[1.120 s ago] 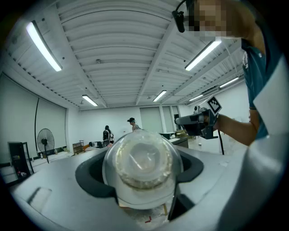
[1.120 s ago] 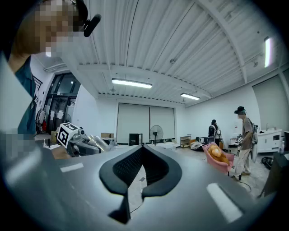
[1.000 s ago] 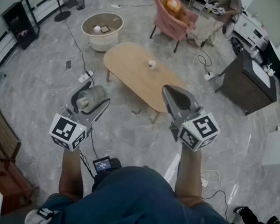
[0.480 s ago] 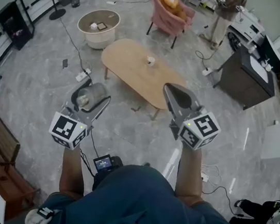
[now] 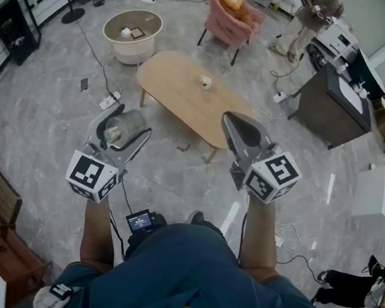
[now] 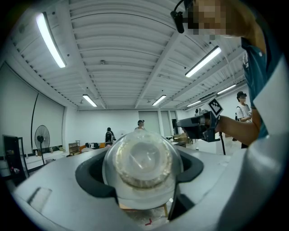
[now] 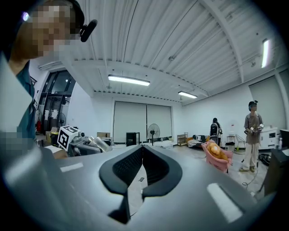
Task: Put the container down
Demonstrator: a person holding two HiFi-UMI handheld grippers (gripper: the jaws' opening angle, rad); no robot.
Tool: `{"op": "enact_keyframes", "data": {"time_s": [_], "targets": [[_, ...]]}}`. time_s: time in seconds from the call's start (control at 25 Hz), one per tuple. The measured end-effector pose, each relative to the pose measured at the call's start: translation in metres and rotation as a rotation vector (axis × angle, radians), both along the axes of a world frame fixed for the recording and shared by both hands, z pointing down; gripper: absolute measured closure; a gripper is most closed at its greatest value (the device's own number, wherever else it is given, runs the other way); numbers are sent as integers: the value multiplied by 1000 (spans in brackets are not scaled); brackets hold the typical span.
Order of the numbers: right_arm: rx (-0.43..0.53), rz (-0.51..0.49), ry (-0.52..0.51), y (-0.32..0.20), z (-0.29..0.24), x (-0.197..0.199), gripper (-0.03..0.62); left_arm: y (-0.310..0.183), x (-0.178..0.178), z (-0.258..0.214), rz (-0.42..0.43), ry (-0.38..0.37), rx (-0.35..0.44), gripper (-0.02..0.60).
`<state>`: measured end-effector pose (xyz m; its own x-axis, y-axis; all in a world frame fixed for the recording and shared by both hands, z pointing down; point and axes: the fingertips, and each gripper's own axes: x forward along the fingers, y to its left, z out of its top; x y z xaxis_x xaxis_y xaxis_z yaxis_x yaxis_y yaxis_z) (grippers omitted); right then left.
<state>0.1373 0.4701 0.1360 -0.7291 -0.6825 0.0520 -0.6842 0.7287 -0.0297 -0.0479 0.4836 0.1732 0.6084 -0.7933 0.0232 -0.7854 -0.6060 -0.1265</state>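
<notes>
1. The left gripper [image 5: 119,130] is clamped on a clear container [image 5: 127,128], with its jaws spread wide around the container's sides.
2. The container is held on its side in the air, off the left edge of the oval wooden table [image 5: 182,94].
3. The right gripper [image 5: 235,120] has its jaws pressed together with nothing between them. It hangs over the table's near end.
4. A small white cup [image 5: 205,82] stands on the table.
5. A pink chair [image 5: 232,9] stands beyond the table's far end.
</notes>
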Motion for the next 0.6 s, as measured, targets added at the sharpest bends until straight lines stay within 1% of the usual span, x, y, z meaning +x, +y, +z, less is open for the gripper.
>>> {"op": "enact_keyframes", "data": {"time_s": [0.28, 0.6], "targets": [[-24, -23, -9, -25, 9, -16, 583, -14, -18, 8, -36, 2, -19, 245], [-26, -83, -51, -81, 12, -24, 583, -52, -27, 11, -103, -28, -37, 245]]}}
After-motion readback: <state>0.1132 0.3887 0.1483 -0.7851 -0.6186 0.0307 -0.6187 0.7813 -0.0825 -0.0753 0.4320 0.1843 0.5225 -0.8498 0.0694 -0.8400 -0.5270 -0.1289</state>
